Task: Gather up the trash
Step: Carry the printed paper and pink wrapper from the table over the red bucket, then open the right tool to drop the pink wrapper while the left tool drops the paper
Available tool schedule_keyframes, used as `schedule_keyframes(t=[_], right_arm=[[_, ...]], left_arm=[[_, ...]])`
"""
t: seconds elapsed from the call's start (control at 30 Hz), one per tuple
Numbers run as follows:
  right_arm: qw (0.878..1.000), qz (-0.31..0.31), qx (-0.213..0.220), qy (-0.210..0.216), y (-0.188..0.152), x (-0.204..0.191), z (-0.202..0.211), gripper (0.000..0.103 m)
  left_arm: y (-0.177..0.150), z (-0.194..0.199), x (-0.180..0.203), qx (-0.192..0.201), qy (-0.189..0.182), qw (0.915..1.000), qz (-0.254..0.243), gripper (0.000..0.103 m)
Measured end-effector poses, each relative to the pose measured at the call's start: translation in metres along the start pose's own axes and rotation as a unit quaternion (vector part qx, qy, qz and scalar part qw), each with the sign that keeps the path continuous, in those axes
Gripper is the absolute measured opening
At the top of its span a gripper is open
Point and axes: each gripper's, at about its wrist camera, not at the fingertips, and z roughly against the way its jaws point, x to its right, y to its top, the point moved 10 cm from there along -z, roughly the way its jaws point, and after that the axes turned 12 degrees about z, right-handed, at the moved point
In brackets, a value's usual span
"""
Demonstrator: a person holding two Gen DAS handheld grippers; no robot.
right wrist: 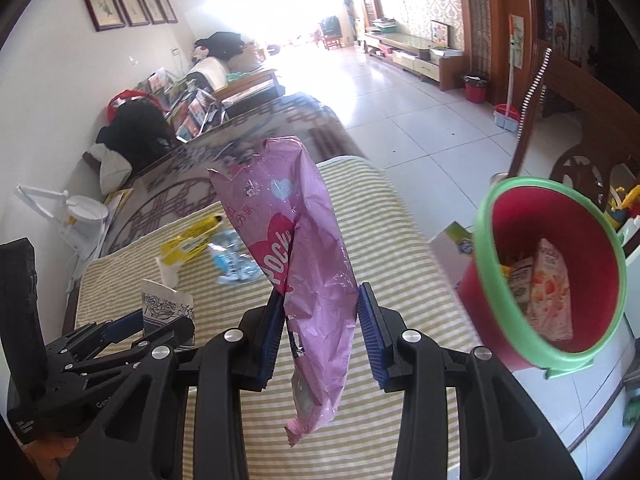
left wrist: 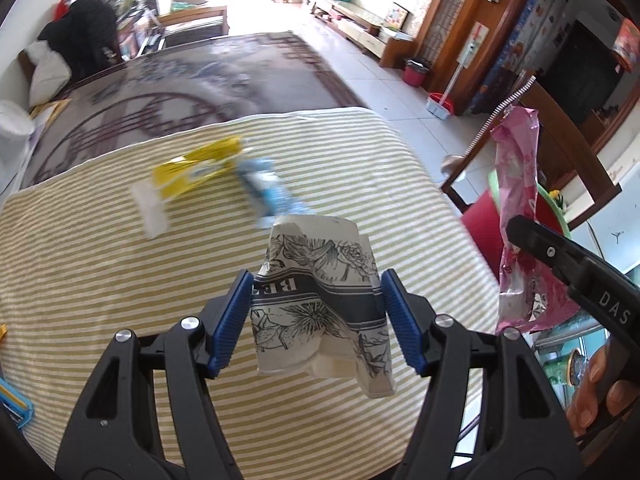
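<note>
Left tool (left wrist: 316,300) clamps crushed paper cup (left wrist: 320,300), lower centre. Right tool (right wrist: 320,328) pinches pink wrapper (right wrist: 300,248) mid-frame; red bin (right wrist: 552,272) at right edge. Risk: limp wrapper catches bin rim, drops to floor. Yellow box (left wrist: 196,172), blue wrapper (left wrist: 264,188) remain on tabletop (left wrist: 100,280).

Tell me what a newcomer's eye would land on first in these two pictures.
Most likely the two pieces of trash held up close: a crushed flower-print paper cup clamped in the left gripper, and a pink snack wrapper hanging in the right gripper. Next, the red bin with a green rim at the right, beside the striped table, already holding packets.
</note>
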Motion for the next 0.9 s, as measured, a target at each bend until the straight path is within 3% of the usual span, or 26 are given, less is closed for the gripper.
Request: schedule_keyframes(t=[0.27,0.57,0.6,0.7,0.8,0.9], right_arm=[[0.998,-0.042,0.008,-0.036,-0.007,0.092,0.019,0.036],[0.992,-0.098,0.010,-0.081,-0.009,0.193,0.024,0.036],[0.991,-0.101,0.010,-0.085,-0.008,0.201,0.022,0.039],[0.987,-0.118,0.012,-0.105,-0.011,0.227,0.023,0.060],[0.982,-0.144,0.033,-0.116,-0.018,0.250,0.038,0.073],[0.975,-0.172,0.052,-0.129,-0.027,0.272,0.056,0.076]], left_arm=[[-0.003,-0.021,0.079,-0.006,-0.018,0.9993,-0.032,0.063],[0.002,-0.032,0.128,-0.004,-0.013,0.9980,-0.061,0.063],[0.003,-0.033,0.133,-0.003,-0.014,0.9978,-0.064,0.063],[0.010,-0.036,0.158,0.000,-0.024,0.9969,-0.075,0.063],[0.014,-0.040,0.192,0.004,-0.044,0.9942,-0.097,0.063],[0.010,-0.048,0.232,-0.004,-0.069,0.9893,-0.129,0.063]])
